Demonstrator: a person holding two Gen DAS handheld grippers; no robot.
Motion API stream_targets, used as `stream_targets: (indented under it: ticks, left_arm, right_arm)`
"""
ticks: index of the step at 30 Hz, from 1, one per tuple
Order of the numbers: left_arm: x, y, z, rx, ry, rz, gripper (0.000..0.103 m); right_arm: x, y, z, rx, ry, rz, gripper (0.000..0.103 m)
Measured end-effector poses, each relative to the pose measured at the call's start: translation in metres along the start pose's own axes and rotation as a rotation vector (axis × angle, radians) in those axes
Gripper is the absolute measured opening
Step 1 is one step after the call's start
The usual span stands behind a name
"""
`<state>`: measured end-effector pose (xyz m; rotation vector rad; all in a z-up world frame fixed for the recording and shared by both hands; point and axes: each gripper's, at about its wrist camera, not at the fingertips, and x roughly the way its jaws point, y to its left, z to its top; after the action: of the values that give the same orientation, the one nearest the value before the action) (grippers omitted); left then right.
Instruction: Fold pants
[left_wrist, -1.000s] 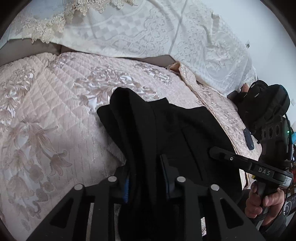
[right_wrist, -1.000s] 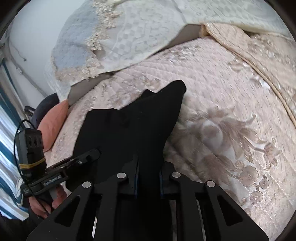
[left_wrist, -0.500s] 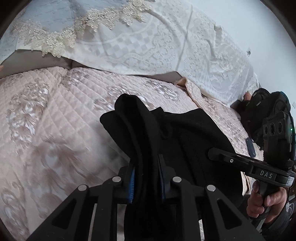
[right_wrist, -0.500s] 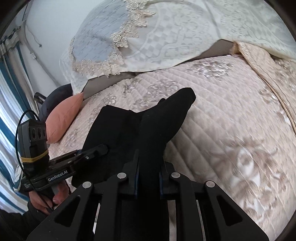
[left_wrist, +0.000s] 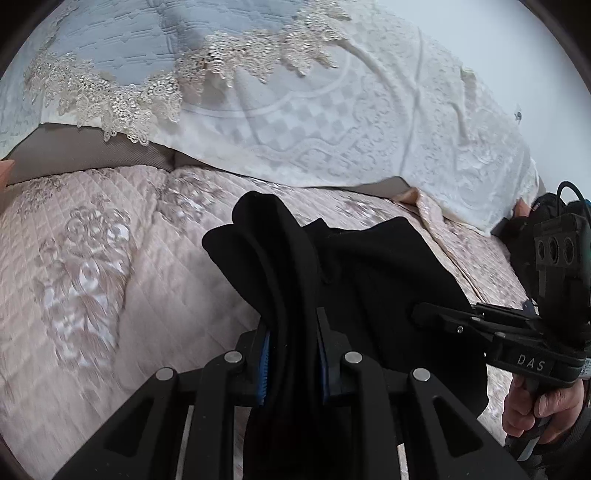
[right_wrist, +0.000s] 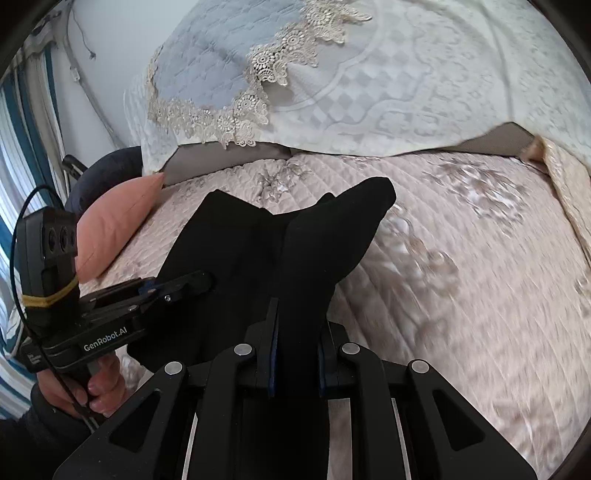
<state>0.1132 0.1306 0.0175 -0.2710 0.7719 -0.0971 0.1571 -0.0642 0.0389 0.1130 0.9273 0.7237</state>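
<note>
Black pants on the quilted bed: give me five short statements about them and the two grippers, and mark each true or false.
1. The left gripper is clamped on a bunched fold of the black fabric pants. True.
2. The right gripper is open and holds nothing. False: it too is shut on black fabric.
3. The pants are light blue denim. False: they are plain black.
4. A salmon-pink cushion lies at the bed's edge, beyond the left gripper in the right wrist view. True.
5. The pants lie over a bare wooden floor. False: under them is a pale pink quilted bedspread with floral embroidery.
</note>
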Motion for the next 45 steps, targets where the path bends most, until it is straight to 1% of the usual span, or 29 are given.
stream_targets:
  ticks: [8,10,12,13,14,15,16,17,18,20,22,23,25,28,30,32,34,35,37,38,40,42,45]
  left_arm:
    - [0.019,0.028,0.027,-0.025,0.013,0.021,0.022]
    - [0.026,0.035,0.028,-0.036,0.019,0.021,0.022]
    - [0.039,0.048,0.023,-0.072,0.047,0.021,0.023]
    - [0.045,0.053,0.019,-0.090,0.062,0.024,0.024]
    - [0.051,0.060,0.014,-0.102,0.074,0.031,0.027]
    - [0.053,0.065,0.010,-0.109,0.078,0.034,0.031]
    - [0.053,0.069,0.007,-0.116,0.078,0.030,0.033]
    - [0.052,0.072,0.004,-0.124,0.077,0.020,0.037]
    - [0.051,0.076,0.003,-0.130,0.076,0.014,0.038]
    - [0.046,0.081,0.001,-0.137,0.075,0.013,0.039]
    - [0.037,0.083,0.000,-0.135,0.058,0.046,0.038]
    - [0.030,0.082,-0.001,-0.127,0.040,0.070,0.037]
    - [0.016,0.077,-0.003,-0.114,0.008,0.097,0.036]
    - [-0.009,0.060,-0.009,-0.077,-0.045,0.091,0.036]
    - [-0.020,0.045,-0.019,-0.038,-0.066,0.086,0.036]
    - [-0.019,0.034,-0.031,-0.002,-0.048,0.070,0.036]
    - [-0.010,0.028,-0.042,0.024,-0.011,0.091,0.036]
    - [-0.003,0.027,-0.048,0.035,0.007,0.106,0.036]
    - [0.003,0.029,-0.052,0.042,0.014,0.112,0.037]
    - [0.003,0.031,-0.053,0.039,0.008,0.116,0.039]
    - [0.003,0.034,-0.050,0.030,0.009,0.149,0.039]
    - [0.002,0.039,-0.049,0.002,0.022,0.143,0.039]
    - [-0.008,0.035,-0.051,-0.014,0.013,0.176,0.038]
  right_arm:
    - [0.037,-0.006,0.028,0.037,0.023,0.034,0.015]
    - [0.046,-0.011,0.032,0.056,0.028,0.051,0.015]
    - [0.057,-0.020,0.032,0.076,0.043,0.043,0.016]
    - [0.065,-0.028,0.030,0.102,0.064,0.034,0.017]
    - [0.073,-0.035,0.027,0.123,0.088,0.021,0.019]
    - [0.079,-0.042,0.023,0.141,0.111,-0.001,0.026]
    - [0.081,-0.046,0.020,0.147,0.116,-0.010,0.035]
    - [0.081,-0.050,0.017,0.152,0.115,-0.011,0.037]
    - [0.079,-0.053,0.016,0.153,0.106,-0.009,0.038]
    - [0.071,-0.052,0.015,0.134,0.092,-0.030,0.038]
    - [0.058,-0.044,0.016,0.089,0.070,-0.069,0.038]
    - [0.051,-0.038,0.016,0.061,0.053,-0.080,0.038]
    - [0.038,-0.024,0.015,0.012,0.026,-0.090,0.038]
    - [0.027,0.004,0.003,-0.076,0.000,-0.088,0.038]
    - [0.028,0.018,-0.007,-0.123,0.004,-0.094,0.038]
    - [0.034,0.025,-0.019,-0.160,0.022,-0.110,0.038]
    - [0.048,0.026,-0.032,-0.188,0.071,-0.153,0.038]
    - [0.052,0.025,-0.036,-0.197,0.076,-0.167,0.038]
    - [0.052,0.026,-0.038,-0.218,0.065,-0.172,0.038]
    - [0.052,0.026,-0.037,-0.218,0.074,-0.172,0.038]
    - [0.050,0.026,-0.033,-0.208,0.088,-0.173,0.038]
    - [0.043,0.030,-0.032,-0.207,0.076,-0.178,0.038]
    - [0.036,0.031,-0.038,-0.200,0.070,-0.189,0.038]
